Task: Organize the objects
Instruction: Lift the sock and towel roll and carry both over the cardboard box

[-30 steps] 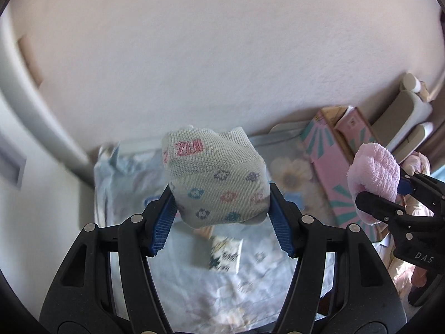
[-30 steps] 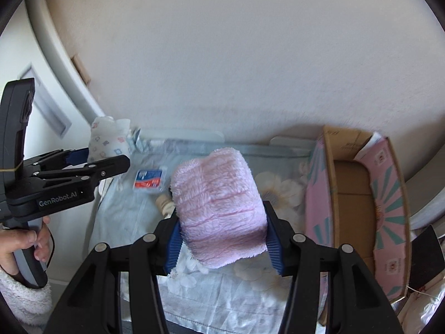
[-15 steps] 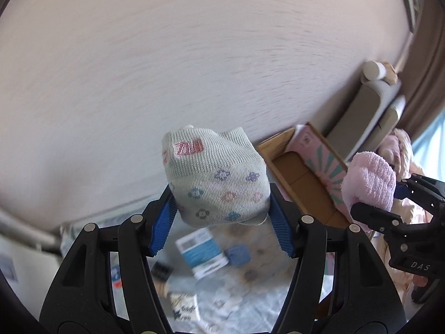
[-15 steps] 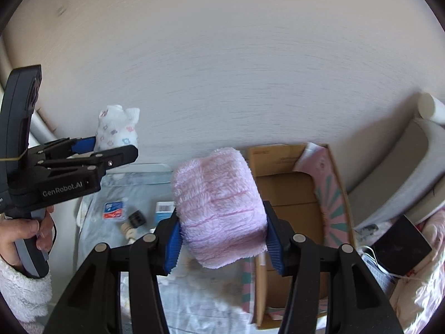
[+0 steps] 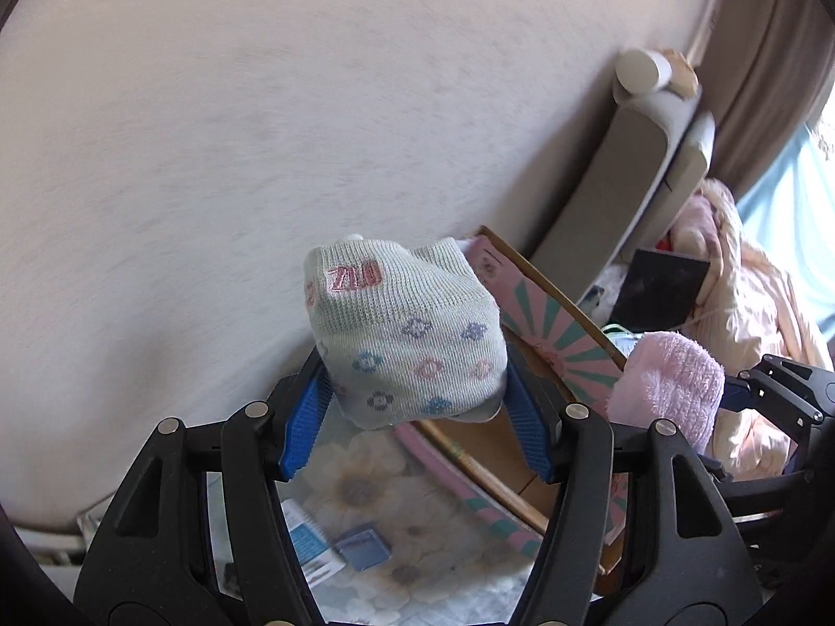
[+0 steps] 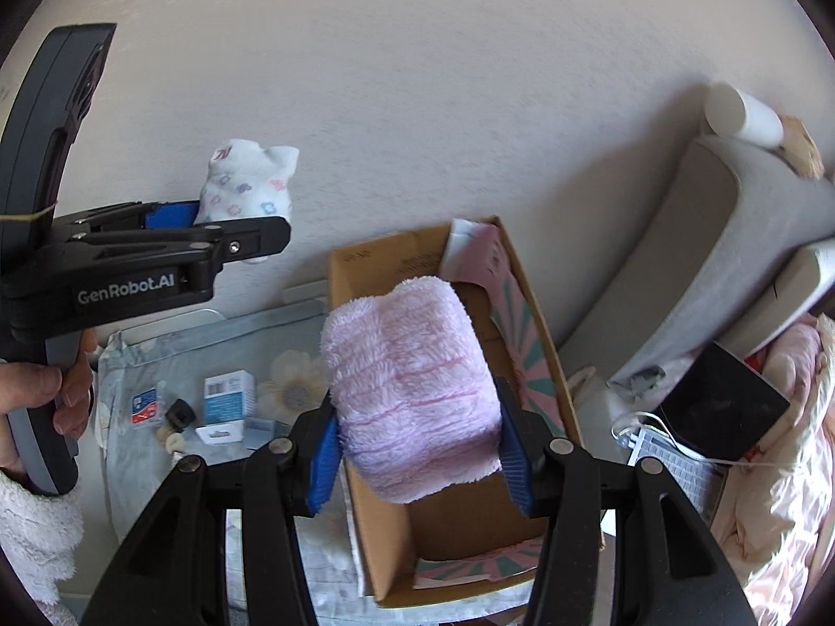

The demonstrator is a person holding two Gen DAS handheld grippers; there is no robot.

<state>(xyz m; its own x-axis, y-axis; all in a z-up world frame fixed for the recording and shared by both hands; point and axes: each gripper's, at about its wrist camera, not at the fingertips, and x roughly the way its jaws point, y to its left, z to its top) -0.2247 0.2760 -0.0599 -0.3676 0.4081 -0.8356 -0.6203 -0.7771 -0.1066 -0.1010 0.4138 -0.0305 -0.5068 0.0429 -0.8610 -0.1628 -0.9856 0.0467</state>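
Note:
My left gripper is shut on a rolled white sock with small flowers, held in the air; the sock also shows in the right wrist view. My right gripper is shut on a rolled fluffy pink sock, held above the open cardboard box. The pink sock also shows in the left wrist view, to the right of the box.
A floral cloth covers the table, with a blue-and-white carton, a small blue packet and other small items. A grey cushion leans on the wall at right. A dark tablet and pink bedding lie beside it.
Both grippers have swung to the right with their socks. The box has come under the right gripper and nearer the left one.

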